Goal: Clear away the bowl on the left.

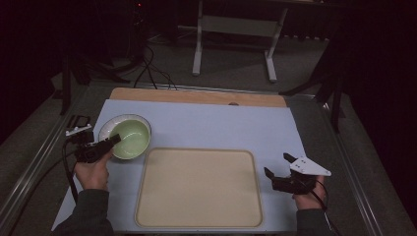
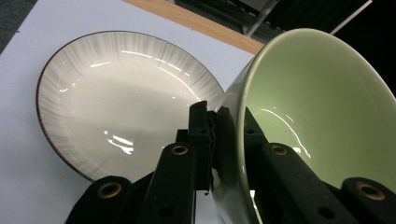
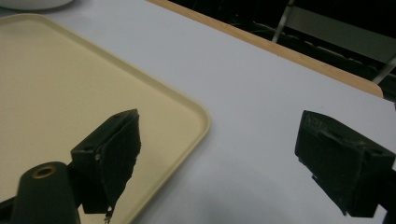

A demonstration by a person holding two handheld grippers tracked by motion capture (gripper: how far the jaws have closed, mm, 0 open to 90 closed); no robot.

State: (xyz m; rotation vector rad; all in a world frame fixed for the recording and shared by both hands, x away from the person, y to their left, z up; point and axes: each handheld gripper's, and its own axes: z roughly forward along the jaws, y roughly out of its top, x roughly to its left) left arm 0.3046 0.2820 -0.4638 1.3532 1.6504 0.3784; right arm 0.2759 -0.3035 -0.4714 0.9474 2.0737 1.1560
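I work in what looks like a lab or recording room, dim beyond my table (image 1: pixel 295 128). A pale blue mat (image 1: pixel 211 125) covers the wooden tabletop, framed by metal rails (image 1: pixel 44 147). Far behind stands a white-legged bench (image 1: pixel 236 29) on grey carpet, with black cables (image 1: pixel 147 69) trailing across the floor at the far left.

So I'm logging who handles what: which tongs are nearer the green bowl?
Left. The left tongs are clamped on the green bowl's rim, tilting it over the white plate. The right tongs hang open beyond the tray's far side.
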